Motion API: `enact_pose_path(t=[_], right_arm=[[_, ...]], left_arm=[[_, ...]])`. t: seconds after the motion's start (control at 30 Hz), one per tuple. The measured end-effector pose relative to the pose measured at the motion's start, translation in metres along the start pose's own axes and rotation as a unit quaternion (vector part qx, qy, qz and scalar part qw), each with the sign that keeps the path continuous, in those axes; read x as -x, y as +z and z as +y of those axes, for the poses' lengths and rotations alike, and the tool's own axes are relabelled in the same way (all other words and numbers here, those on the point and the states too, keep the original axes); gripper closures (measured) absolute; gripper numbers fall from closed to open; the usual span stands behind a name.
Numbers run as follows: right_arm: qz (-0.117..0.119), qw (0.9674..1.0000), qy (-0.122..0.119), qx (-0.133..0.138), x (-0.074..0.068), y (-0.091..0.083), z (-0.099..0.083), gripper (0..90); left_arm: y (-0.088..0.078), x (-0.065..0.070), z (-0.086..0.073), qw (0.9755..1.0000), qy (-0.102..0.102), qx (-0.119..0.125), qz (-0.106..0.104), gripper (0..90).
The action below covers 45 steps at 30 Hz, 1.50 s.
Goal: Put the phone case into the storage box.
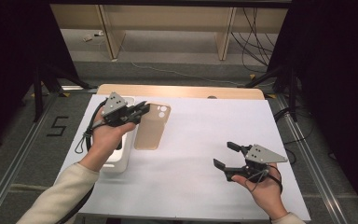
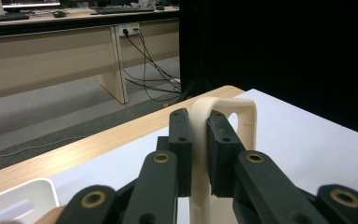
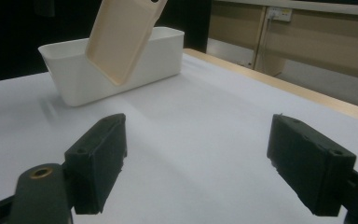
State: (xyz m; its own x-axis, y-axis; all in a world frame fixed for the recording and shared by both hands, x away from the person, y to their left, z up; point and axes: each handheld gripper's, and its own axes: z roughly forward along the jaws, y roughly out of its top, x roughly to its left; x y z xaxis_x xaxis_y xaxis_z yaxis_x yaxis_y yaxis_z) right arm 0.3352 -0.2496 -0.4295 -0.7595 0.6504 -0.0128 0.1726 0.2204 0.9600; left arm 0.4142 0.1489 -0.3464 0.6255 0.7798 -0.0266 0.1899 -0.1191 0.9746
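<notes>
A beige phone case (image 1: 151, 127) hangs above the white table sheet at the left, held off the surface. My left gripper (image 1: 143, 109) is shut on its edge near the camera cutout. In the left gripper view the case's rim (image 2: 200, 140) is pinched between the two black pads, with the cutout (image 2: 235, 120) just past them. My right gripper (image 1: 223, 156) stands open low over the sheet at the front right, with nothing between its fingers. From the right gripper view the case (image 3: 121, 37) hangs tilted in front of the white bin (image 3: 116, 70).
A white rectangular bin (image 1: 123, 158) sits on the sheet's left side under my left hand. The white sheet (image 1: 205, 135) covers a wooden table, whose bare edge (image 1: 182, 91) shows at the back. Cables lie on the floor beyond.
</notes>
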Motion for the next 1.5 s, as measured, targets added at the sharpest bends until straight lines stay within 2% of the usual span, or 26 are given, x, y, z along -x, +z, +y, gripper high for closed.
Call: enact_pose_path(t=[0.17, 0.23, 0.33, 0.37, 0.4, 0.47, 0.63, 0.9, 0.97, 1.0, 1.07, 1.23, 1.27, 1.37, 1.4, 1.43, 1.5], right_arm=[[-0.004, 1.0000, 0.000, 0.003, 0.000, 0.000, -0.001, 21.0], [-0.001, 0.9999, 0.013, -0.005, -0.001, 0.000, -0.001, 21.0], [0.004, 0.9999, 0.013, -0.008, -0.001, -0.001, -0.001, 21.0], [-0.001, 0.9999, 0.012, -0.005, -0.001, -0.001, -0.001, 20.9], [-0.005, 1.0000, 0.000, 0.003, 0.000, 0.000, -0.001, 20.9], [-0.001, 0.9999, 0.011, -0.005, -0.001, 0.000, -0.001, 20.8], [-0.002, 0.9999, 0.011, -0.005, -0.002, 0.000, -0.001, 20.6], [0.002, 0.9999, 0.008, -0.009, -0.002, 0.000, -0.001, 20.2], [0.001, 0.9999, 0.008, -0.009, -0.002, 0.000, -0.001, 19.9], [-0.003, 1.0000, -0.003, -0.002, 0.000, 0.000, -0.001, 19.5], [-0.004, 1.0000, -0.005, -0.001, 0.000, 0.000, -0.001, 19.2], [-0.003, 1.0000, -0.004, 0.000, 0.000, 0.001, -0.001, 17.9], [0.000, 0.9999, 0.007, -0.007, -0.002, 0.000, -0.001, 17.6], [0.000, 0.9999, 0.007, -0.010, -0.001, 0.000, -0.001, 16.8], [-0.004, 1.0000, -0.006, -0.003, 0.000, 0.000, -0.001, 16.5], [-0.005, 1.0000, -0.008, -0.002, 0.000, 0.001, -0.001, 16.3], [-0.004, 1.0000, -0.002, -0.007, 0.000, 0.000, -0.001, 16.1]], left_arm=[[-0.001, -0.004, 0.001, 1.0000, -0.003, 0.002, 0.003, 81.9], [-0.002, -0.006, 0.001, 1.0000, -0.002, 0.002, 0.003, 81.9], [-0.003, -0.008, 0.001, 1.0000, -0.002, 0.003, 0.006, 82.0], [-0.004, -0.009, 0.002, 1.0000, -0.001, 0.004, 0.007, 82.0], [-0.004, -0.009, 0.002, 1.0000, -0.001, 0.005, 0.007, 81.9], [-0.005, -0.011, 0.002, 0.9999, 0.001, 0.006, 0.009, 81.9], [-0.006, -0.013, 0.003, 0.9999, 0.002, 0.009, 0.011, 81.9], [-0.009, -0.015, 0.007, 0.9998, 0.005, 0.010, 0.014, 81.9], [-0.009, -0.015, 0.008, 0.9998, 0.001, 0.013, 0.015, 81.9], [-0.010, -0.016, 0.009, 0.9998, 0.002, 0.013, 0.016, 81.9], [-0.011, -0.017, 0.010, 0.9998, 0.002, 0.013, 0.017, 81.9], [-0.012, -0.019, 0.012, 0.9997, 0.001, 0.017, 0.019, 81.9], [-0.012, -0.019, 0.012, 0.9997, 0.001, 0.018, 0.019, 81.9], [-0.013, -0.019, 0.013, 0.9996, 0.000, 0.020, 0.020, 81.9], [-0.013, -0.020, 0.013, 0.9996, 0.000, 0.020, 0.020, 81.9], [-0.014, -0.020, 0.014, 0.9996, 0.000, 0.020, 0.020, 81.9], [-0.014, -0.020, 0.015, 0.9996, -0.001, 0.021, 0.021, 81.9]])
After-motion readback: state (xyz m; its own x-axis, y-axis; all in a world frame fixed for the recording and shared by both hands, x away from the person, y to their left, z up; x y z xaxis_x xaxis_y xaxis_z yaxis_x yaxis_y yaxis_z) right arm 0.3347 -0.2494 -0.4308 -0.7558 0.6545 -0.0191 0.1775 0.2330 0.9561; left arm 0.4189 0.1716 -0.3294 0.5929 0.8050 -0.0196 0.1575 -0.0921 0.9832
